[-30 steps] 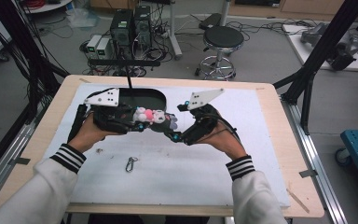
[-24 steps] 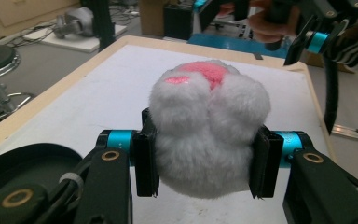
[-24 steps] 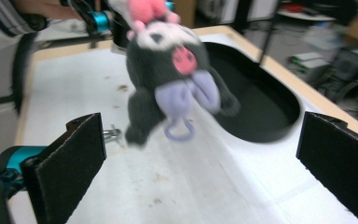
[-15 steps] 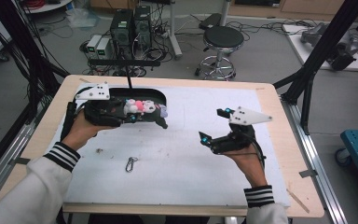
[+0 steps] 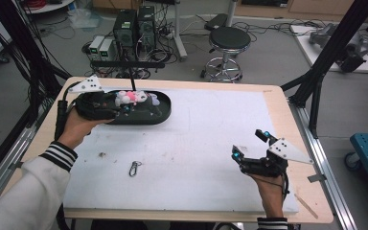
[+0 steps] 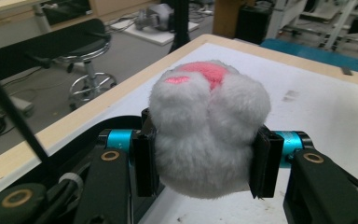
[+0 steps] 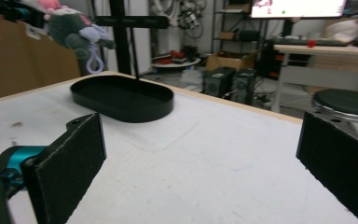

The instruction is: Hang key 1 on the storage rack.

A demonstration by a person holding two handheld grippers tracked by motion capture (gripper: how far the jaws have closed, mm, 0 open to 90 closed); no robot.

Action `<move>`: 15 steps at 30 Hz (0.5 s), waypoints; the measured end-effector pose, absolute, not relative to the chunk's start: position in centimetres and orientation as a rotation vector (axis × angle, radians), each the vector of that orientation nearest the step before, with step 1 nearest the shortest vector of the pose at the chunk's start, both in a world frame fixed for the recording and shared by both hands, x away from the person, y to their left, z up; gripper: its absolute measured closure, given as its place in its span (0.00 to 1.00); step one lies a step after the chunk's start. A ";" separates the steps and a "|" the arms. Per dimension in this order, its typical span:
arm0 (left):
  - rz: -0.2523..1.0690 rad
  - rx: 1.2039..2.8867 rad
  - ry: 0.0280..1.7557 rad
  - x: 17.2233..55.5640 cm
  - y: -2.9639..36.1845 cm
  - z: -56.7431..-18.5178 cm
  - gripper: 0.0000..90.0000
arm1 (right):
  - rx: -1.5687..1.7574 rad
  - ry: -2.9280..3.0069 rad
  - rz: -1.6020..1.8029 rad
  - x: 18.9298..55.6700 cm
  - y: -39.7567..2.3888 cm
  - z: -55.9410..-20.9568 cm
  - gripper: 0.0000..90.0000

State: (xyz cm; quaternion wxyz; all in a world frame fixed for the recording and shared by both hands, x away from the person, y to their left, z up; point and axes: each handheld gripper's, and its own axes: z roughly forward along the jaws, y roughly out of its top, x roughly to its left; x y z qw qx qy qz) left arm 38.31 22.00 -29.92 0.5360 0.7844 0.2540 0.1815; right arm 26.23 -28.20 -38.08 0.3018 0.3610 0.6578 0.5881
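White plush toy [image 6: 208,130] sits squeezed between the left gripper [image 6: 207,161] jaws

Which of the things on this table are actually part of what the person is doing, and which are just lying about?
Part of the job:
- plush toy, clamped in the left gripper
- black oval tray, under the toy, with its upright stand
- right gripper, open, holding nothing

Just lying about:
- metal clip on the white mat
- stool and computers on the floor
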 end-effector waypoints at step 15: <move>0.620 1.778 0.764 39.0 23.1 -29.4 0.60 | 0.993 1.604 1.477 25.5 -28.8 -42.2 0.01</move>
